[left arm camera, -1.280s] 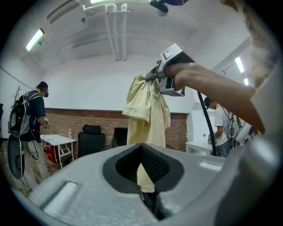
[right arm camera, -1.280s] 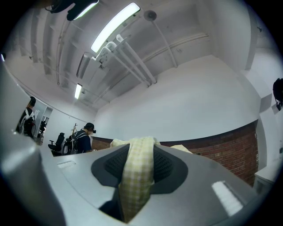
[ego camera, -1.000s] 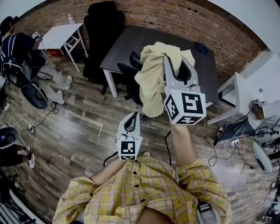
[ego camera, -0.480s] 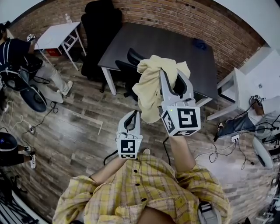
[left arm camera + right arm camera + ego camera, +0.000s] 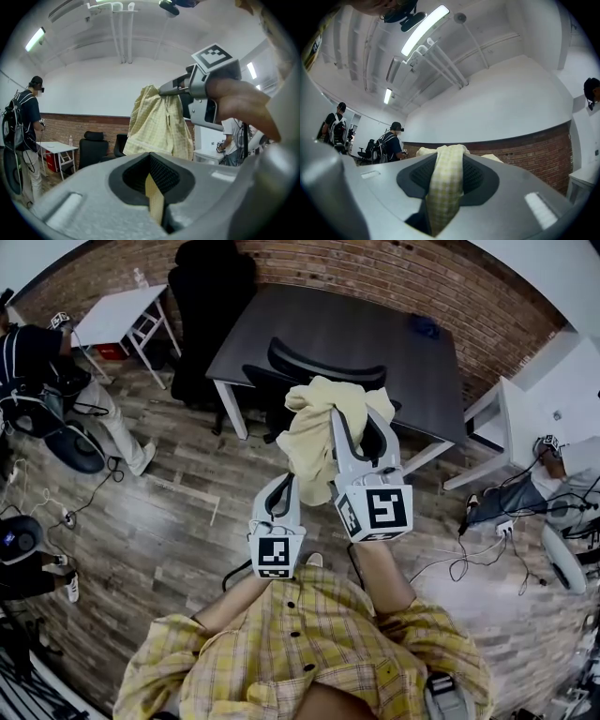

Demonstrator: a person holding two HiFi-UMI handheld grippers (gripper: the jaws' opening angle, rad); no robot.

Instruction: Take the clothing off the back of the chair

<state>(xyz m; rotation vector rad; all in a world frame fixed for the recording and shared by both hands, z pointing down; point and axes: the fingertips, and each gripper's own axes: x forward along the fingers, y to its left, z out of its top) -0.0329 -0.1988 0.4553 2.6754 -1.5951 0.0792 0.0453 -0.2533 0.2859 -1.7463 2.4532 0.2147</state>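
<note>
A pale yellow checked garment (image 5: pixel 314 432) hangs free in the air from my right gripper (image 5: pixel 352 409), which is shut on its bunched top. In the right gripper view a band of the cloth (image 5: pixel 446 180) runs between the jaws. The black chair (image 5: pixel 319 360) stands bare behind it at the dark table (image 5: pixel 375 324). My left gripper (image 5: pixel 284 486) is lower and to the left, beside the garment's bottom end. In the left gripper view a thin strip of yellow cloth (image 5: pixel 154 204) sits pinched in its closed jaws, and the garment (image 5: pixel 159 124) hangs ahead from the right gripper (image 5: pixel 164 90).
A tall black chair (image 5: pixel 211 296) stands left of the table, with a white folding table (image 5: pixel 117 313) further left. A person (image 5: pixel 37 362) stands at the left, another (image 5: pixel 562 488) by a white table (image 5: pixel 511 423) at the right. Cables lie on the wooden floor (image 5: pixel 169 512).
My right gripper has come down and back toward me with the garment, which now hangs clear in front of the chair back. The left gripper has stayed put.
</note>
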